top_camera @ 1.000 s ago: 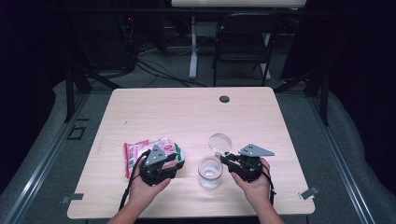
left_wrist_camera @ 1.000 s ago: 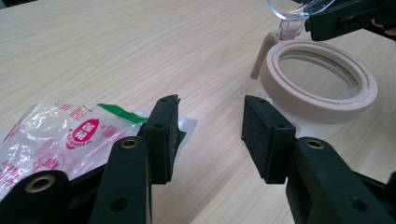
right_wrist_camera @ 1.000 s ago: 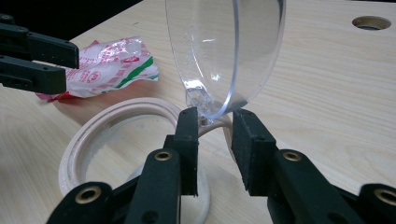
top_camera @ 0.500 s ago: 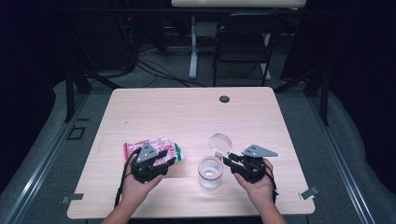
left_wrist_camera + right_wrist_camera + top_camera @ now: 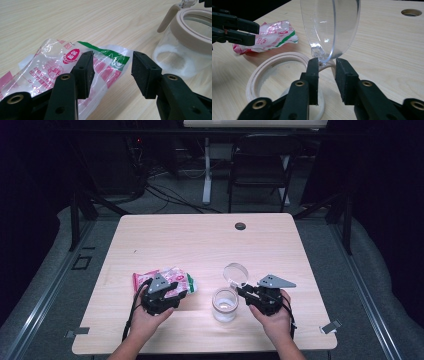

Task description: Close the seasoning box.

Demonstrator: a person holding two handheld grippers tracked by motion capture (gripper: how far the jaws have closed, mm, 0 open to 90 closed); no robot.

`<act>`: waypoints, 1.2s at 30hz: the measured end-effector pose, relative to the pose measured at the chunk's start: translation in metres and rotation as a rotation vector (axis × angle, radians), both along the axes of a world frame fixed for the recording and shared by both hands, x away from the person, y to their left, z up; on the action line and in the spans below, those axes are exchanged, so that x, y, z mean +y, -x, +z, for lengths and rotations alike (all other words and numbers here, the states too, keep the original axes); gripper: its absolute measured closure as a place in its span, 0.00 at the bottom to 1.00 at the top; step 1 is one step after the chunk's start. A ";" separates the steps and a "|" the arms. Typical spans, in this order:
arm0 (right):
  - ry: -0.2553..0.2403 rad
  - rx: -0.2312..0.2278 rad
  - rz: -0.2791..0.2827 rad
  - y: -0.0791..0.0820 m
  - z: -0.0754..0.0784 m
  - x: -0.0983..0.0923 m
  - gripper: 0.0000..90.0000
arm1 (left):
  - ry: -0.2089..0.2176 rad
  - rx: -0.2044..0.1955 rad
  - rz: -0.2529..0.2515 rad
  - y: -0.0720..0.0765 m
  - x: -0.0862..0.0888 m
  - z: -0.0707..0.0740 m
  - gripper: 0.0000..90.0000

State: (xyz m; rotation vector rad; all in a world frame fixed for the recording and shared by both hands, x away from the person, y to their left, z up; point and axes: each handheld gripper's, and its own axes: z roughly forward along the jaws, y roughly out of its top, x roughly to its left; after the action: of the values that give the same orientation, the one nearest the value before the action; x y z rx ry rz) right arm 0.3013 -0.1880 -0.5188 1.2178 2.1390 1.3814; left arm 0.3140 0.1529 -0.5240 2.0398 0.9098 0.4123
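Note:
A clear plastic bag with red and green print (image 5: 175, 274) (image 5: 50, 67) lies flat on the wooden table (image 5: 200, 245). My left gripper (image 5: 181, 292) (image 5: 112, 67) hovers low over the bag's right end. Its jaws have just been opening and stand open, with the bag's green-edged corner under the gap and the pads clear of it. To the right stands a glass jar (image 5: 225, 307) (image 5: 185, 50) with a beige rim (image 5: 262, 72) and some white powder inside. Its clear lid (image 5: 236, 272) (image 5: 329, 27) is flipped upright. My right gripper (image 5: 243, 293) (image 5: 327, 66) has just been closing and pinches the lid's hinge tab.
A round cable hole (image 5: 240, 226) (image 5: 411, 12) sits near the table's far edge. A dark chair (image 5: 260, 165) and cables stand on the floor beyond the table. Metal clips (image 5: 331, 326) mark the front corners. Bare wood stretches behind the jar and bag.
My left gripper has shifted a little to the left along the bag. The right gripper, the jar and its upright lid have stayed put.

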 end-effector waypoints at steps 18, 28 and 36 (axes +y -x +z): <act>-0.008 -0.004 0.020 -0.007 -0.001 0.004 0.83 | -0.043 -0.002 -0.033 0.001 -0.008 -0.008 0.59; 0.001 -0.010 0.023 -0.006 -0.001 0.003 0.78 | -0.099 -0.019 -0.023 0.001 -0.012 -0.014 0.57; -0.003 -0.032 0.024 0.001 0.000 0.003 0.72 | -0.216 -0.093 0.003 -0.001 -0.019 -0.024 0.48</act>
State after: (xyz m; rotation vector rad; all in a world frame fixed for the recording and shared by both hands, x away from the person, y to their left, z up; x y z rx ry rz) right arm 0.3006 -0.1850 -0.5185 1.1672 2.1378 1.4055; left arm 0.3149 0.1342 -0.5479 2.1946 0.8422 0.6249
